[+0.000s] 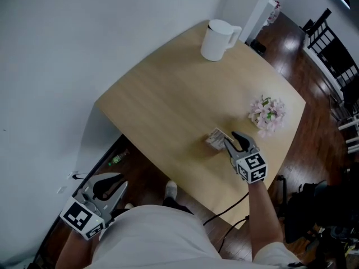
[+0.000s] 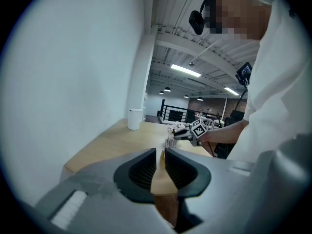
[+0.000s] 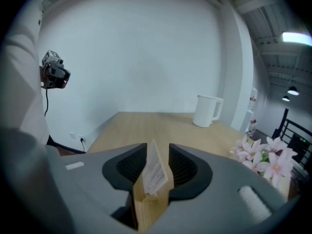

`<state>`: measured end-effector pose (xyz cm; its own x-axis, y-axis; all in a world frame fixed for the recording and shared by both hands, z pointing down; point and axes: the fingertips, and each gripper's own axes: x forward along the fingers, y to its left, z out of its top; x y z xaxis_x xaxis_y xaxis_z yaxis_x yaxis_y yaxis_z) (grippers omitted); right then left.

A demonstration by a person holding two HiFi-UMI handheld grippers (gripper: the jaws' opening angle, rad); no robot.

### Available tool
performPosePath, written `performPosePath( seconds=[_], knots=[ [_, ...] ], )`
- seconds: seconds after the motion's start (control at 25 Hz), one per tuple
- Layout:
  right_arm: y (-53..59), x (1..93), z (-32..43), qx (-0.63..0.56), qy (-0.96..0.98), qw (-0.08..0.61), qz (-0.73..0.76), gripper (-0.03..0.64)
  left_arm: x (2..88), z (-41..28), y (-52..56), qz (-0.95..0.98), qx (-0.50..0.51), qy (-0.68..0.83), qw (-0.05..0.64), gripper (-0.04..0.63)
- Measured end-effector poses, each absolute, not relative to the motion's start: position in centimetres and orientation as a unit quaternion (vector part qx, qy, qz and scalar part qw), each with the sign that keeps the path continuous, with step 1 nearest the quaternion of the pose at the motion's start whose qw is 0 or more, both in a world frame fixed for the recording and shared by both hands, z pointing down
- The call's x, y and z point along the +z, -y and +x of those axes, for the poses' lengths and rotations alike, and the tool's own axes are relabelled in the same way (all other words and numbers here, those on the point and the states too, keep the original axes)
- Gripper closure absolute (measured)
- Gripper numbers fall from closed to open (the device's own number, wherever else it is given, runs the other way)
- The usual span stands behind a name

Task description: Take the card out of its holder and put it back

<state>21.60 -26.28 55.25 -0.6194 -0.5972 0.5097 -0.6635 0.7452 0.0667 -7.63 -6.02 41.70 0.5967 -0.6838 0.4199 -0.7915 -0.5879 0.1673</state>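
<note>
A white printed card (image 3: 155,172) stands tilted in a small wooden holder (image 3: 151,209) on the light wooden table (image 1: 168,94). My right gripper (image 3: 157,152) is open around the card, with a gap between each pad and the card. In the head view the card and holder (image 1: 216,139) sit just ahead of the right gripper (image 1: 231,139), near the table's right front edge. My left gripper (image 1: 119,182) hangs off the table at the lower left, beside the person's body. It is shut (image 2: 160,155) with nothing between its jaws.
A white jug (image 1: 217,39) stands at the table's far corner. A bunch of pink flowers (image 1: 267,114) lies just beyond the card, to the right. A white wall runs along the left. Dark wooden floor and black chairs (image 1: 336,49) lie to the right.
</note>
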Motion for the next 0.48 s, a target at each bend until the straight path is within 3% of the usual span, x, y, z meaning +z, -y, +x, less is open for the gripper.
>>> performPosePath(
  seconds=[0.48],
  knots=[
    [5.7, 47.1, 10.8, 0.067, 0.878, 0.230, 0.415, 0.476, 40.2, -15.2, -2.9, 0.924, 0.144, 0.333, 0.123, 0.532]
  ],
)
